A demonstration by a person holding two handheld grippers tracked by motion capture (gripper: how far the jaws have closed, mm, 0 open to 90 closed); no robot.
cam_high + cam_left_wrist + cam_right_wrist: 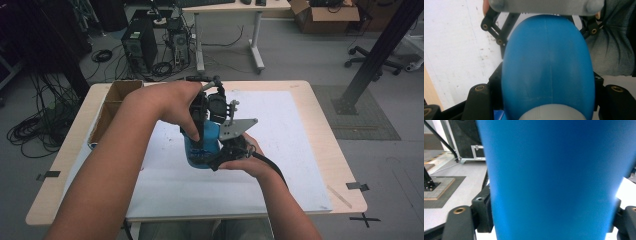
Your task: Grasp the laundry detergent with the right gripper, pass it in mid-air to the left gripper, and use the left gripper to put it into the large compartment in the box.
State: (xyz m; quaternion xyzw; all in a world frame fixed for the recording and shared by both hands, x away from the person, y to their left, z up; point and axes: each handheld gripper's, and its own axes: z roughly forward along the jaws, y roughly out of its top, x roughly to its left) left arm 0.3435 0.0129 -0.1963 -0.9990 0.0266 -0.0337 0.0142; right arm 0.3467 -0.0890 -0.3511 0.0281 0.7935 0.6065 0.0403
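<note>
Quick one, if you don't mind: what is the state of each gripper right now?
Left gripper: closed on the blue bottle.
Right gripper: jaws on either side of the blue bottle; whether they press on it cannot be told.

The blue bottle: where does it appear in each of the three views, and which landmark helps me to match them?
High view: the blue bottle is at the centre, above the white mat, between both hands.
Left gripper view: it takes up the middle, between the black jaws.
Right gripper view: its blue side covers most of the picture.
Shared landmark: the white mat, also at the left in the left gripper view.
</note>
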